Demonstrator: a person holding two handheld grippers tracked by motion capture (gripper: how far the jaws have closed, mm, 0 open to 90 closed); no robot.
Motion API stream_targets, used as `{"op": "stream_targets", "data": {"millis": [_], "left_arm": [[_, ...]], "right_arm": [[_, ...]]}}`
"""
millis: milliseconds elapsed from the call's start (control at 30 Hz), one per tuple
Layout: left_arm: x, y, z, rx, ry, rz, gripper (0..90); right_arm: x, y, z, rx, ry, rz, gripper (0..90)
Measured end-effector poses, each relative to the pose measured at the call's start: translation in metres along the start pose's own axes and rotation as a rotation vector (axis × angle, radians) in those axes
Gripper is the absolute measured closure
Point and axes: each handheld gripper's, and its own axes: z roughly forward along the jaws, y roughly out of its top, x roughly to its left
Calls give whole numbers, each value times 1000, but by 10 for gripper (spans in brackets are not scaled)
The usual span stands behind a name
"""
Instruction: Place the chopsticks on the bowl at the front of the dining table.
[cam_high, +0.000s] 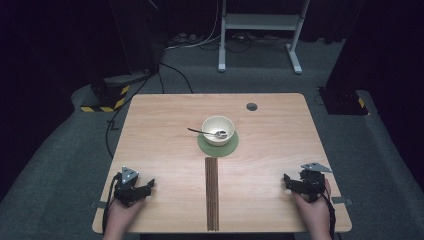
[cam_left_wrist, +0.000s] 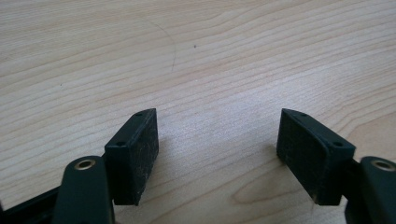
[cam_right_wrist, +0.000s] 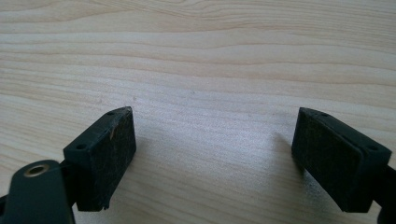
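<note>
A: Quick rundown, what's on the tabletop (cam_high: 160, 130)?

B: Cream bowl (cam_high: 218, 129) w/ a spoon (cam_high: 207, 133) in it, handle poking out over the rim to the left. Bowl sits on a round green mat (cam_high: 218, 144), roughly mid-tabletop, a bit toward the far edge. Mat's prob. there as a coaster so the bowl doesn't slide or mark the wood.

A: And the dark strip?

B: Brown chopsticks (cam_high: 212, 194), lying together, running straight from just below the mat to the near edge. Laid out like a place setting, I'd guess, centred under the bowl so either hand can get at them.

A: Where are the grippers rel. to the bowl?

B: Both well apart from it, at the near corners. Left gripper (cam_high: 134, 186) down-left of the bowl, right gripper (cam_high: 303, 184) down-right, chopsticks between them. Each is in a person's hand, resting low near the near edge. Looks like a neutral start pose, symmetric, out of the way of the setting.

A: Jaws?

B: Left gripper (cam_left_wrist: 217, 154): jaws spread wide, nothing between, just bare wood grain. Right gripper (cam_right_wrist: 215, 156): same, pads far apart, empty. Neither touches bowl, spoon or chopsticks.

A: So what's nearest to grab?

B: Chopsticks, about equal reach for both. Thin and flat on the wood, so a pick would need the jaws coming down astride them, my guess. Bowl and spoon need a longer reach fwd.
</note>
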Motion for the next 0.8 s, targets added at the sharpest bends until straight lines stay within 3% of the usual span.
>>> {"op": "stream_targets", "data": {"millis": [367, 467, 567, 633, 767, 800], "left_arm": [[2, 1, 0, 14, -7, 13, 293], [0, 1, 1, 0, -8, -1, 292], [1, 1, 0, 12, -9, 13, 292], [1, 1, 1, 6, -7, 5, 292], [1, 1, 2, 11, -10, 4, 292], [1, 1, 2, 11, -11, 3, 291]], "right_arm": [[3, 6, 4, 14, 19, -23, 137], [10, 8, 6, 4, 10, -14, 172], [18, 7, 3, 15, 21, -39, 195], [28, 8, 3, 7, 27, -73, 195], [38, 9, 4, 7, 39, -90, 194], [46, 11, 4, 6, 43, -102, 195]]}}
